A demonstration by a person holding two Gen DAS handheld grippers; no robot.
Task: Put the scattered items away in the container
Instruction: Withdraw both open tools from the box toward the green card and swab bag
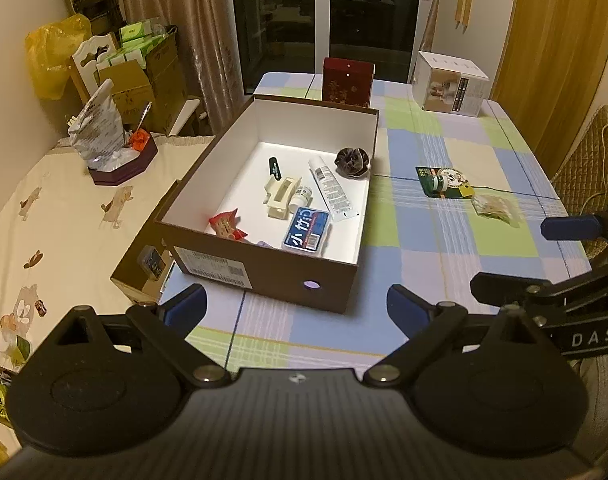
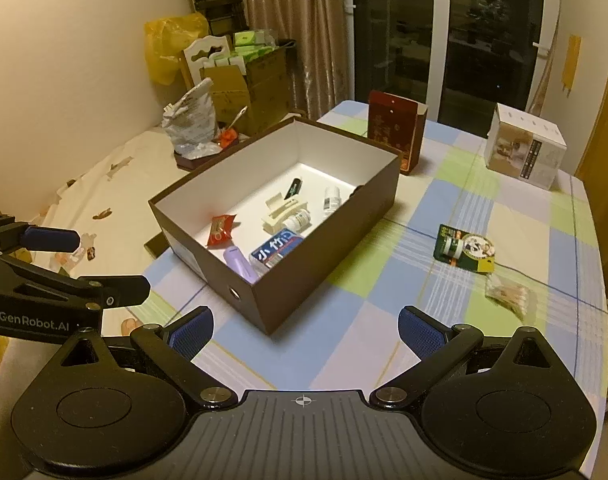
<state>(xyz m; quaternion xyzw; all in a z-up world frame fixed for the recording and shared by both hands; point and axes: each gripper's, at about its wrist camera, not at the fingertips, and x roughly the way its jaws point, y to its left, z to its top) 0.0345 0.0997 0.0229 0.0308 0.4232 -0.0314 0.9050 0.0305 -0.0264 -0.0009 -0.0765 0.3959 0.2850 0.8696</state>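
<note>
A brown shoebox [image 1: 263,276] [image 2: 328,236] with a white inside stands on the checked tablecloth. It holds several items: a red snack packet [image 1: 225,224], a cream hair clip [image 1: 281,198], a white tube [image 1: 332,190], a blue-labelled case [image 1: 307,236], a dark scrunchie [image 1: 352,160] and a purple tube [image 2: 239,264]. Right of the box lie a green carded item [image 1: 444,182] [image 2: 464,249] and a small clear bag [image 1: 496,208] [image 2: 506,293]. My left gripper [image 1: 295,308] hangs open before the box's near wall. My right gripper [image 2: 306,334] is open too, empty, near the box corner.
A dark red box [image 1: 347,80] and a white cube box [image 1: 450,82] stand at the table's far end. To the left is a cream-covered surface [image 1: 63,208] with a tray and a bag. Cardboard boxes and a chair sit by the curtain. A padded chair [image 1: 592,160] is on the right.
</note>
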